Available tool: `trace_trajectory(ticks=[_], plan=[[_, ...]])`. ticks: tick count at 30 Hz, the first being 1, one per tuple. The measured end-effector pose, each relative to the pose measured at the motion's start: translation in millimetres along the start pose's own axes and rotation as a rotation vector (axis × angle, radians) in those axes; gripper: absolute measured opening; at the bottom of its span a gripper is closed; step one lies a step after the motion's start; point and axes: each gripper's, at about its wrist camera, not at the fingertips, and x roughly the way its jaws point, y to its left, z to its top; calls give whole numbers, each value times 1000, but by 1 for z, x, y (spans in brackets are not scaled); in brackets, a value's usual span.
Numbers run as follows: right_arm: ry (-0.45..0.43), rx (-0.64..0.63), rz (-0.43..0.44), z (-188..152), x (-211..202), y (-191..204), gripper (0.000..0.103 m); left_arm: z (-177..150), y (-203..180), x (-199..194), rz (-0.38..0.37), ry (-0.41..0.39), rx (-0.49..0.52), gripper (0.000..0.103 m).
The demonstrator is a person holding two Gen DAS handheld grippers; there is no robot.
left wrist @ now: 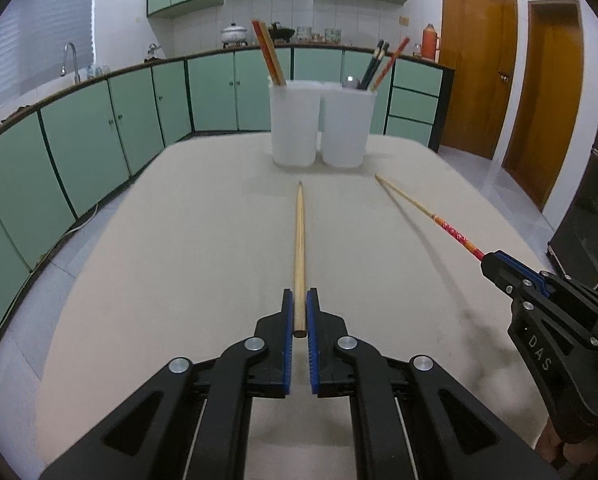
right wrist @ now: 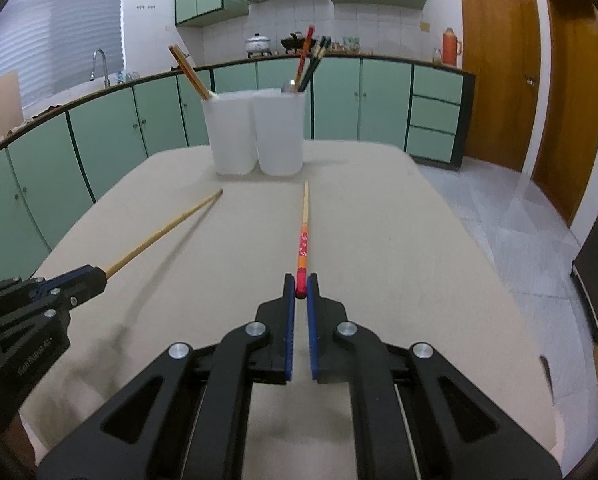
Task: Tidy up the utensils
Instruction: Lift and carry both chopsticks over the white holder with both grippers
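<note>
My left gripper (left wrist: 299, 300) is shut on a plain wooden chopstick (left wrist: 298, 248) that points forward above the beige table (left wrist: 179, 240). My right gripper (right wrist: 300, 284) is shut on a red-handled chopstick (right wrist: 303, 236), also pointing forward. Each gripper shows in the other's view: the right gripper (left wrist: 489, 260) and the left gripper (right wrist: 99, 278). Two white plastic holders stand at the table's far end: the left holder (left wrist: 295, 124) with wooden chopsticks, the right holder (left wrist: 347, 126) with dark and red chopsticks and a spoon.
Green kitchen cabinets (left wrist: 99, 128) run along the left and back, with a sink tap (left wrist: 70, 60). Wooden doors (left wrist: 479, 64) stand at the right. A dark cabinet (left wrist: 591, 208) stands at the far right beside the table.
</note>
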Motion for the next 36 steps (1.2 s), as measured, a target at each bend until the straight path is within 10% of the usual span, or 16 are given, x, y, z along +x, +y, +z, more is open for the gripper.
trace_trajectory(ticks=[15, 36], plan=[[-143, -53, 73, 78, -43, -10, 5, 67, 12, -44, -21, -181, 2, 6], [-64, -85, 256, 168, -48, -6, 5, 120, 23, -61, -99, -264, 5, 6]])
